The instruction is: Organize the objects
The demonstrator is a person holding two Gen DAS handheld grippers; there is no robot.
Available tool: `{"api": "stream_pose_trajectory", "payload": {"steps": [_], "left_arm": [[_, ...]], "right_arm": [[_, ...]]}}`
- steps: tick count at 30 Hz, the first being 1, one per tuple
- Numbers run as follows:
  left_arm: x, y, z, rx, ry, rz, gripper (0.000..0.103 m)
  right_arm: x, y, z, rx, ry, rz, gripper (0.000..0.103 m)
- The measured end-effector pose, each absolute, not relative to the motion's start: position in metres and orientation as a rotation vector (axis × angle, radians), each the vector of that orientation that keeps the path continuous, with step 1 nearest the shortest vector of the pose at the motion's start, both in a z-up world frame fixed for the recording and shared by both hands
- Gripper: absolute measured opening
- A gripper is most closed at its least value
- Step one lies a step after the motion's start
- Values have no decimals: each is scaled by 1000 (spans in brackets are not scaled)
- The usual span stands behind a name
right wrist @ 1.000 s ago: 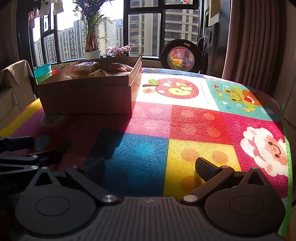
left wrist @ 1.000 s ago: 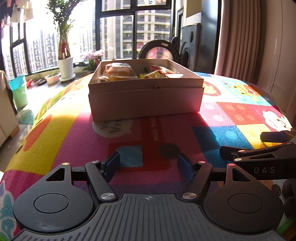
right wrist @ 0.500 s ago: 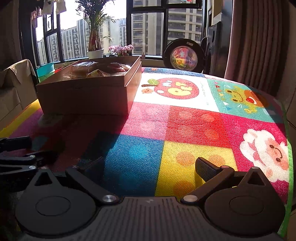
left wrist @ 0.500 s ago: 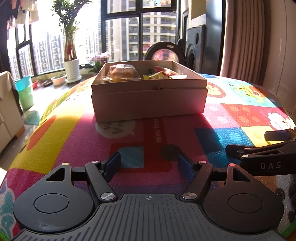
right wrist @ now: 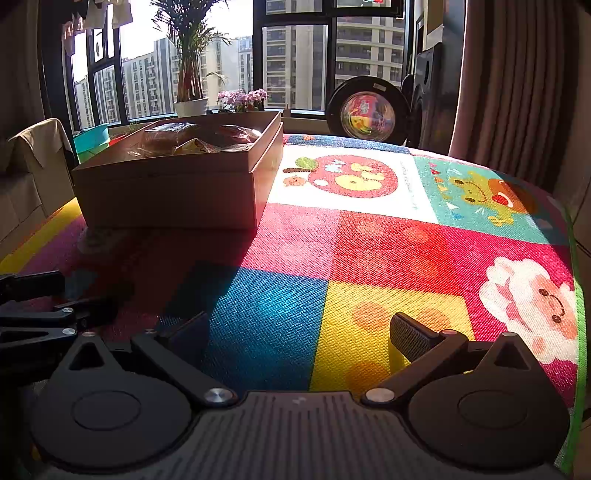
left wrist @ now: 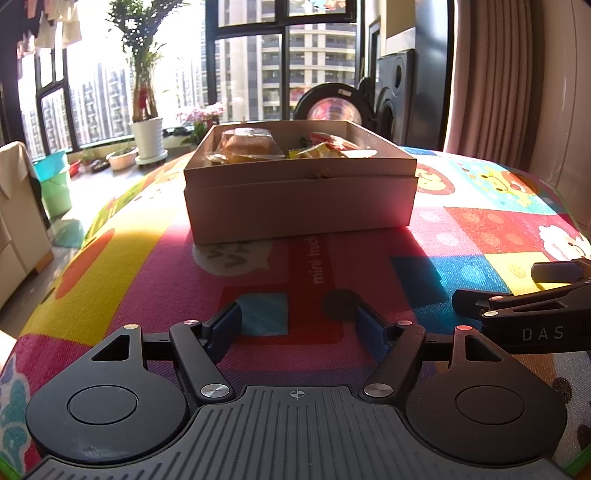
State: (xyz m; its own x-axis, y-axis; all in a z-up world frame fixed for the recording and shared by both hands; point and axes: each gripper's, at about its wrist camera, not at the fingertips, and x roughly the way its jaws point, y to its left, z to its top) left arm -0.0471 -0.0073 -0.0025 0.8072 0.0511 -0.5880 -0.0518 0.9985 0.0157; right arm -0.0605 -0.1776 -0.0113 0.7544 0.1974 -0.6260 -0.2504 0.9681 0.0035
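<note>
Left claw and right claw agape, empty.

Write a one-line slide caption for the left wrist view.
Open left gripper low over a colourful play mat, facing a cardboard box of wrapped snacks.

Setting: home living room, high-rise flat.
Floor: children's play mat with cartoon animals, filling the lower frame.
Windows: tall dark-framed panes at top centre, apartment towers beyond.
Plants: potted tree upper left; pink flowers.
Furnishings: pleated curtain at right, floor speaker beside it.
Laundry: clothes hanging, top left corner.
</note>
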Motion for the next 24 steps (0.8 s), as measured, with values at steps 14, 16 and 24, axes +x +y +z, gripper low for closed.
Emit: {"api": "stream_pose_trajectory", "payload": {"steps": [14,16,24], "left_arm": [[-47,-8,-3,-1,628,61,75],[-47,-8,-3,-2,629,61,75],[-47,-8,-2,4,629,60,75]], "right_arm": [[-61,-177,-12,-82,673,245,103],[-61,-177,-12,-82,673,245,103],[-61,-177,-12,-82,673,245,103]]}}
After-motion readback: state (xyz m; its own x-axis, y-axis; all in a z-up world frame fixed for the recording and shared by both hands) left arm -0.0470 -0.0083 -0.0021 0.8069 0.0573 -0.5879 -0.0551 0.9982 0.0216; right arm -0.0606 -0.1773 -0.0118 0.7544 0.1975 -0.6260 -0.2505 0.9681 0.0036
